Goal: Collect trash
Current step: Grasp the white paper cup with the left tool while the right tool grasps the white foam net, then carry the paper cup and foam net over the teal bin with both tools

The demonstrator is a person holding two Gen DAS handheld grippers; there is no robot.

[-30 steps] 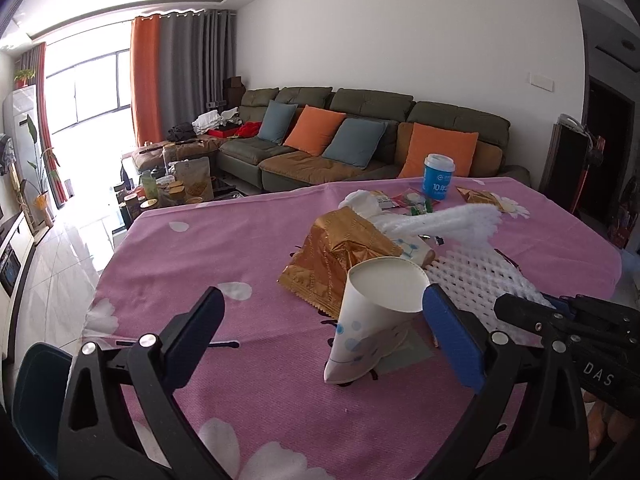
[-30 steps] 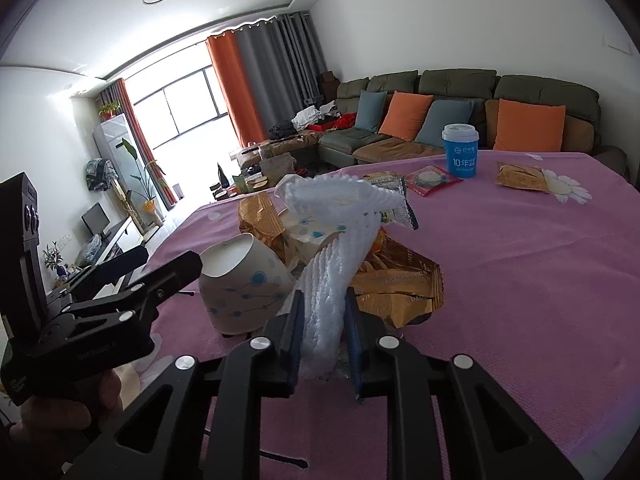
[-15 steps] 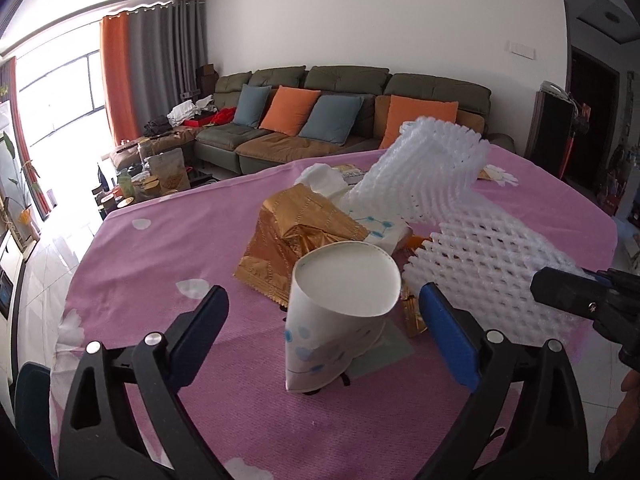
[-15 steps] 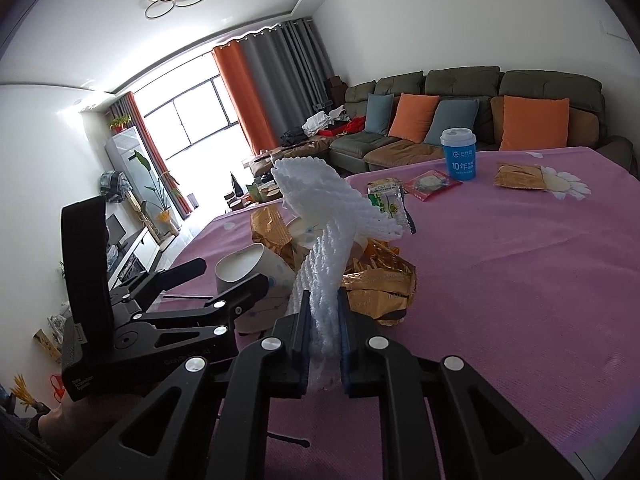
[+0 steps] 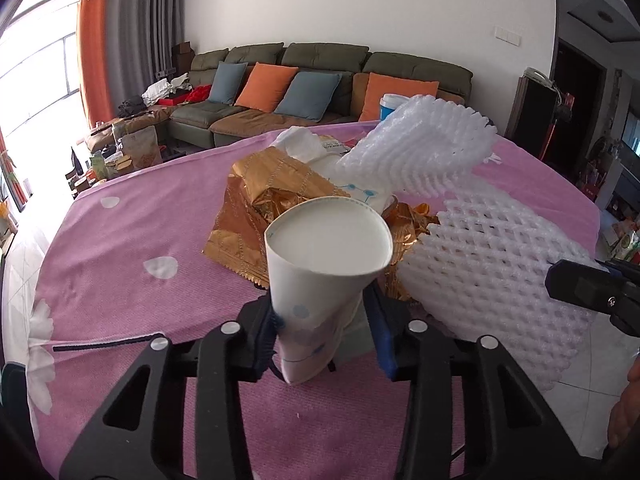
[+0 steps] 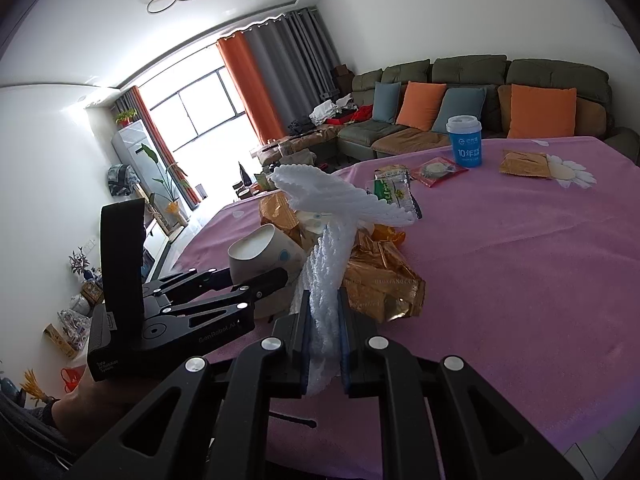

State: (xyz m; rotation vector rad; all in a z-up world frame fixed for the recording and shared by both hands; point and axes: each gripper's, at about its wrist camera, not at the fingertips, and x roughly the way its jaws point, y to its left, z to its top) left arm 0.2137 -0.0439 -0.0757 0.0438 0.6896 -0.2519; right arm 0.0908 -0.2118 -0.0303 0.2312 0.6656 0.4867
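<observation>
Okay, left wrist view first: your left claw [image 5: 326,330] is closing around the white paper cup [image 5: 326,268], which sits squeezed between the two blue pads with its mouth tipped up toward the camera; the rim is already pinched into a point on the right side, so the pads are pressing it. Just past the cup lie crumpled gold foil wrappers [image 5: 256,216] on the pink counter [image 5: 132,248]. To the right of your left claw hangs the white foam net [image 5: 480,256], one flap curling up and over behind the cup. A dark fingertip of your right claw [image 5: 576,286] pokes in from the right edge, on the net.

Right wrist view: your right claw [image 6: 325,338] is clamped tight on the foam net [image 6: 326,264], which rises straight up from between the pads and fans out above. Off to its left, your left claw [image 6: 256,284] has the cup [image 6: 266,254] by its side. Gold wrappers [image 6: 380,284] sit just ahead of the right claw. Far ahead on the counter [image 6: 520,280] stand a blue cup [image 6: 466,142], snack packets [image 6: 394,190] and another gold wrapper [image 6: 524,164].
</observation>
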